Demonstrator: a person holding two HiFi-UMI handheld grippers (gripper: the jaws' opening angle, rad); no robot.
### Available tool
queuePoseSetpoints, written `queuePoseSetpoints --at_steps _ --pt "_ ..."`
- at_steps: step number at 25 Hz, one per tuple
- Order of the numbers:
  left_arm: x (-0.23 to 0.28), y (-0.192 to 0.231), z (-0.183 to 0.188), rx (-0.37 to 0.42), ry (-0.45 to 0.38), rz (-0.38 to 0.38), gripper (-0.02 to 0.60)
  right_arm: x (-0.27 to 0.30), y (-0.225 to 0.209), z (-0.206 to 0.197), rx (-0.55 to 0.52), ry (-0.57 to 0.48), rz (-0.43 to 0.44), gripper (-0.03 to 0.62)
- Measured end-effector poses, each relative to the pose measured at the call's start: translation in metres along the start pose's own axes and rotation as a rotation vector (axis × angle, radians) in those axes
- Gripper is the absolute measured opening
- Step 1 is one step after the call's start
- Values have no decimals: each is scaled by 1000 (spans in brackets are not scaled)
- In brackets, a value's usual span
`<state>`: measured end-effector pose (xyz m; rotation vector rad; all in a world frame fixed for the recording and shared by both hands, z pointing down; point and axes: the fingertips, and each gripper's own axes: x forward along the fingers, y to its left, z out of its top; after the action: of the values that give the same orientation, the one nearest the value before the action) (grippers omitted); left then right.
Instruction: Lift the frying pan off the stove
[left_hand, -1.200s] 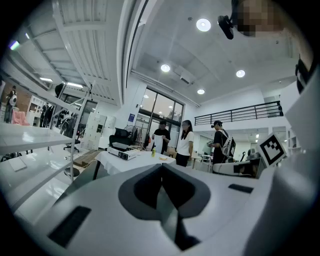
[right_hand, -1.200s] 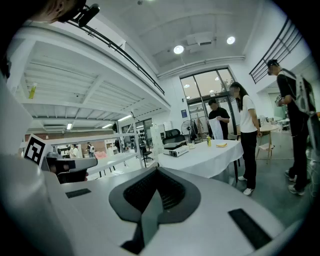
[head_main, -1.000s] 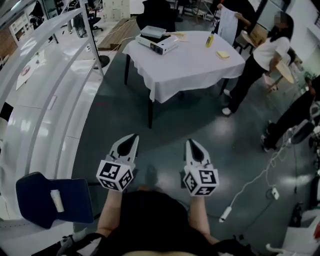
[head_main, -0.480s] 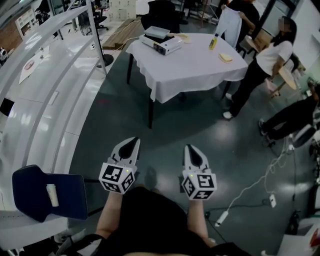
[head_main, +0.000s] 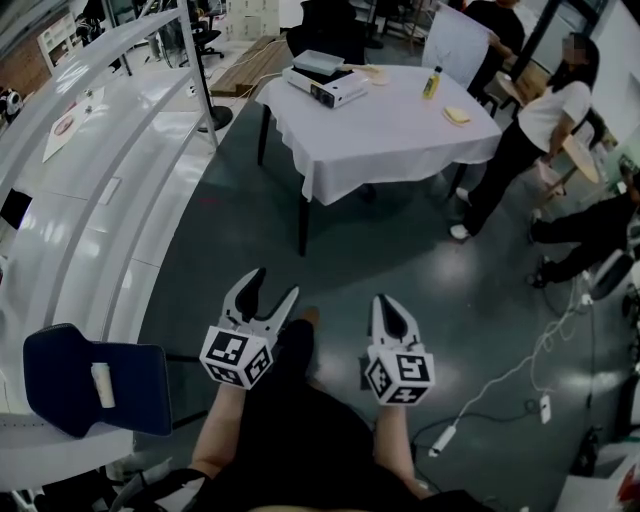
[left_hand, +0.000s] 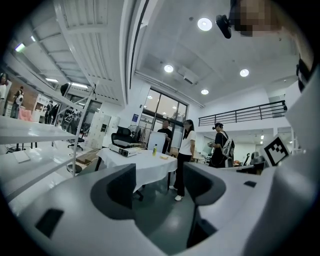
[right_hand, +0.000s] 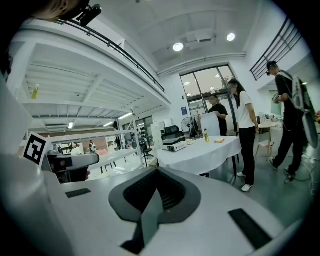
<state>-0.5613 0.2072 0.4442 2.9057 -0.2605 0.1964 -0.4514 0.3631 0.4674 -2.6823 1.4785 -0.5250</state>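
setting: a large indoor hall with a grey floor (head_main: 420, 260) is seen from above, past the person's dark-clothed front.
left gripper (head_main: 277, 283): held low in front of the body and pointed ahead, close to level. its jaws are spread wide and have just been opening. only the floor and the distant table are seen between them, and nothing is gripped.
right gripper (head_main: 388, 303): held beside the left one without touching it. its jaws are pressed together with nothing between them.
frying pan and stove: not found in any of the three views.
table (head_main: 400, 135): draped in a white cloth and set ahead of both grippers, well apart from them.
on the table: a white box-shaped device (head_main: 322, 85) is placed at the far left corner, and a yellow bottle (head_main: 432, 83) near the far edge.
people: a person in a white top (head_main: 535, 115) is seen standing to the right of the table.
left side: curved white shelving (head_main: 90, 200) is seen, with a blue chair (head_main: 90, 385) just beside it.
floor at right: a white cable (head_main: 510, 365) is laid across it.
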Motion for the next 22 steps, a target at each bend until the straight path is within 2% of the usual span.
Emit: queuePoseSetpoints --at_steps 9,14,22 --pt "72 16 13 -3 9 -38 282 45 -33 18 7 3 -26 6" --pt "127 35 33 -28 -8 -85 282 94 -52 39 1 -1 -34 6" --pt "213 82 64 -27 -1 -92 282 177 -80 83 -13 -9 -57 6"
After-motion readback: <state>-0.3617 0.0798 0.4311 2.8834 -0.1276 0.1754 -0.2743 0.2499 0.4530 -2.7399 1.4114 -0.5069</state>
